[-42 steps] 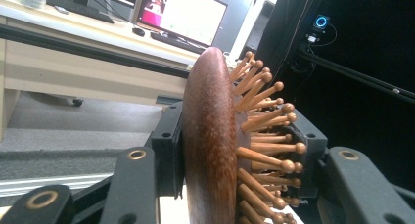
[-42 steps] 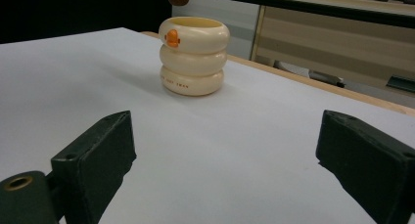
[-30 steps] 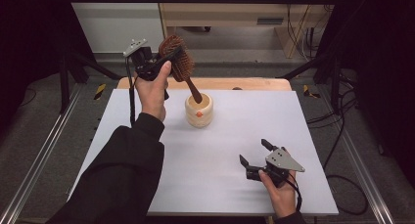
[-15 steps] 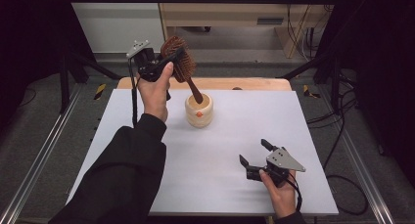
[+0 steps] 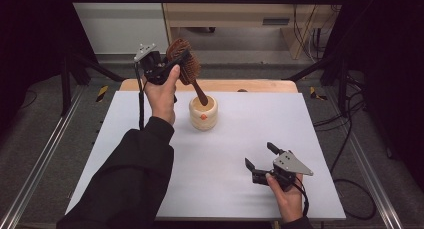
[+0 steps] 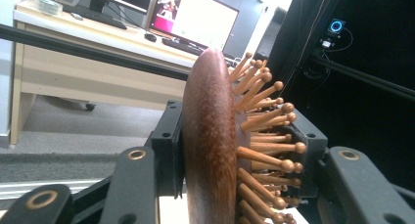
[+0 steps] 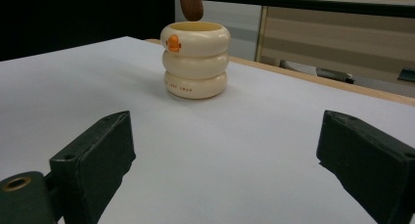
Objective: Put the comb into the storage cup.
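Hairbrush: the hairbrush was dark reddish-brown wood with a smooth, speckled oval back and rows of paler wooden pins ending in round knobs; it was held tilted in the air above the far side of the table, handle pointing down.
Handle tip: the rounded end of the handle sat right over the mouth of the cup, at or just inside its rim.
Left gripper: the left gripper pinched the brush head, one black jaw flat on the smooth back, the other among the pins.
Cup: the cup was cream-coloured and glossy, shaped like three stacked rounded rings, with a small orange mark under the rim; it stood upright on the table's far half.
Right gripper: the right gripper was held low over the near right part of the table, its blocky matte black jaws spread wide with nothing between them, well apart from the cup.
Table: the table had a flat, plain white matte top, with a light wooden edge along its far side.
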{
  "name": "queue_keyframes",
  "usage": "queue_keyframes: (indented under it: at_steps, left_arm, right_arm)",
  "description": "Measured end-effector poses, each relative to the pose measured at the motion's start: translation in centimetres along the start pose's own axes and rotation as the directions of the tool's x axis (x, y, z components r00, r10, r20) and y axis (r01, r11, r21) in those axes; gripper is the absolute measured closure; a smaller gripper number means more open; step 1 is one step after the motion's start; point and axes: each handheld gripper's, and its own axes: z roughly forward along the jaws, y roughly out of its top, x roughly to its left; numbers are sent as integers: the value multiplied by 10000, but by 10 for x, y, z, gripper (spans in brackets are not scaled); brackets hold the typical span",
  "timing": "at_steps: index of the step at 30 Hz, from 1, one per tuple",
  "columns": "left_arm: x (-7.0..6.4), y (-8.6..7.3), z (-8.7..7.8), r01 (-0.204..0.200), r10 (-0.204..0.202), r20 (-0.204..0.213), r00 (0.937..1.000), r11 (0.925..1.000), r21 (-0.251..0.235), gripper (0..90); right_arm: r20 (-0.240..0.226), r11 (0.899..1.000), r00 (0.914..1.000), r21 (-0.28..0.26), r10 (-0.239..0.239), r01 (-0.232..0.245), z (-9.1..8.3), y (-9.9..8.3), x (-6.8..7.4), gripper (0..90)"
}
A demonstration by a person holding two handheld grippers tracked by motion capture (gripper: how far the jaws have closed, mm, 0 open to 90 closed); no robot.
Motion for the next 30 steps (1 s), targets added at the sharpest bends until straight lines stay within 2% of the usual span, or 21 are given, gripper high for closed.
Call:
queue_keyframes:
  at_steps: [13,16,21,30]
  left_arm:
    - [6,-3,0,11,-12,-166,9999,10000,-49,509]
    - [4,-6,0,24,-29,-279,9996,9998,-197,509]
    - [0,-7,1,16,-21,-266,9996,9999,-169,509]
    - [2,-8,1,-28,25,-296,9996,10000,-96,509]
  right_arm:
    - [-80,10000,10000,38,-19,19,1,-1,1,70]
    - [-73,10000,10000,38,-7,7,1,-1,1,70]
    - [-42,10000,10000,23,1,-1,0,-1,0,70]
    - [-41,10000,10000,16,64,-64,0,-1,0,70]
